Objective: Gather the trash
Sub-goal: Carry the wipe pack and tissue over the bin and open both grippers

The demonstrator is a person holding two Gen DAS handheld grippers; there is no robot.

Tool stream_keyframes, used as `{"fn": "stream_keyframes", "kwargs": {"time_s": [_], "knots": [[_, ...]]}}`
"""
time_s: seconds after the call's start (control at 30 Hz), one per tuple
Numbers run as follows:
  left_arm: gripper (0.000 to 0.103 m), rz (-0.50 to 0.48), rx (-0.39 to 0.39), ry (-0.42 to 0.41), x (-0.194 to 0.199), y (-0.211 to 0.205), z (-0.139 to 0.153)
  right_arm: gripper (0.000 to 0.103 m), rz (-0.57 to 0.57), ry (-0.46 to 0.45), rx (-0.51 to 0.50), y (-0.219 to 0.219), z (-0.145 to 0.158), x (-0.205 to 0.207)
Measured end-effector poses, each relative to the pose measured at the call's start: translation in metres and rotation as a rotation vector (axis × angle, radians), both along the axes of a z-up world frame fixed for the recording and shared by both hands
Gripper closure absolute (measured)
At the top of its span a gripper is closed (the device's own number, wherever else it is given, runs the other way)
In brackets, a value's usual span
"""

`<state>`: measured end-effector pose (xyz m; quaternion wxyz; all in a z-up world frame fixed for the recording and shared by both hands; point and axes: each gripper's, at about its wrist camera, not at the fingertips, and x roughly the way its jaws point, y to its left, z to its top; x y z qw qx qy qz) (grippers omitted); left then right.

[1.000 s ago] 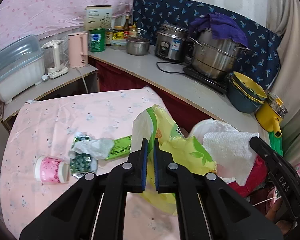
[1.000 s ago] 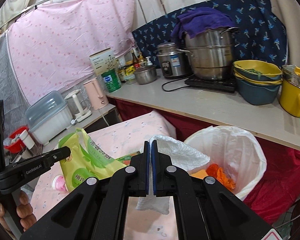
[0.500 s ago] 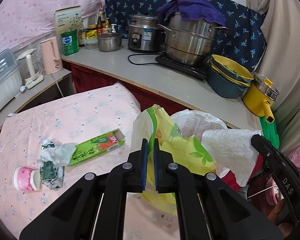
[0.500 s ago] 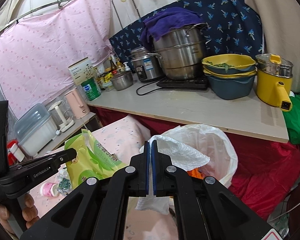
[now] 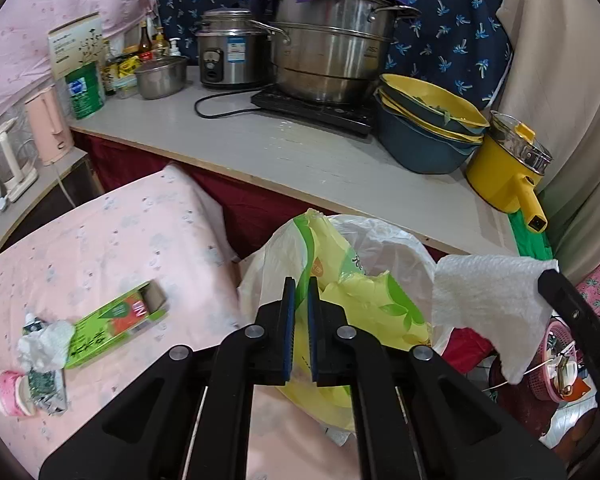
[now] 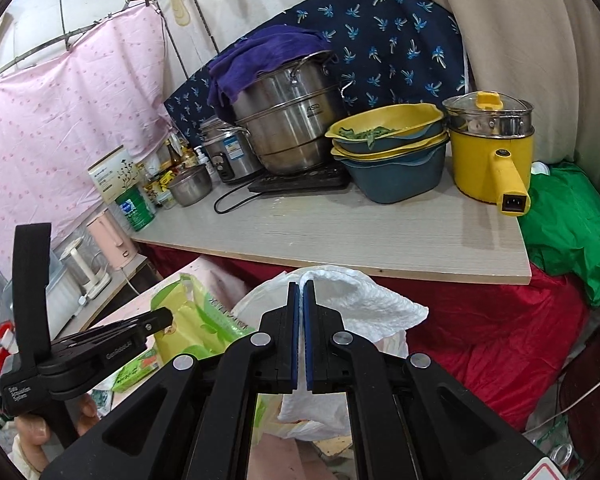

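The yellow-green plastic bag [image 5: 364, 304] hangs pinched in the left tongs [image 5: 301, 292], jaws closed on its upper edge, just in front of the white-lined trash bin [image 5: 396, 240] that lies directly beyond the tips. The white paper towel [image 6: 360, 304] is clamped in the right tongs [image 6: 301, 292], jaws narrow on its fold, the sheet drooping below them and over the bin's liner. To the left of the left tongs, on the pink tabletop [image 5: 120, 240], lie a green carton [image 5: 112, 324], a crumpled tissue [image 5: 44, 344], a foil wrapper [image 5: 46, 388] and a pink cup [image 5: 8, 392]. Beyond both tongs, a grey tabletop [image 6: 340, 228] carries a steel pot [image 6: 288, 128], stacked basins [image 6: 392, 152] and a yellow cooker [image 6: 492, 160].
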<state>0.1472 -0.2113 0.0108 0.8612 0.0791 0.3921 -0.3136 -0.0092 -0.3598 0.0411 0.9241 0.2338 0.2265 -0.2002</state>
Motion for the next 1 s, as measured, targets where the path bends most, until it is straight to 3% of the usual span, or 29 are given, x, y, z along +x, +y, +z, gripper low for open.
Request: {"fn": "stream_keyframes", "kwargs": {"time_s": [0.13,0.17,0.23,0.33,0.63,1.0], "knots": [[0.091,-0.018,-0.023,-0.006,0.006,-0.014,-0.003,0.101,0.004,0.016,0.006,-0.003,-0.006,0.011],[0.085,-0.014,-0.023,-0.011,0.007,-0.016,-0.003,0.101,0.006,0.018,0.006,-0.003,-0.007,0.014],[0.060,-0.011,-0.032,-0.017,0.010,-0.016,-0.003,0.101,0.015,0.022,0.008,-0.002,-0.007,0.021],[0.049,0.004,-0.043,-0.031,0.013,-0.011,-0.003,0.101,0.030,0.027,0.005,0.002,-0.008,0.032],[0.044,0.087,-0.046,0.004,0.032,0.025,-0.012,0.099,0.083,0.047,0.000,0.018,-0.014,0.064],[0.038,0.156,-0.058,0.005,0.037,0.073,-0.009,0.081,0.089,0.033,-0.012,0.031,-0.010,0.082]]}}
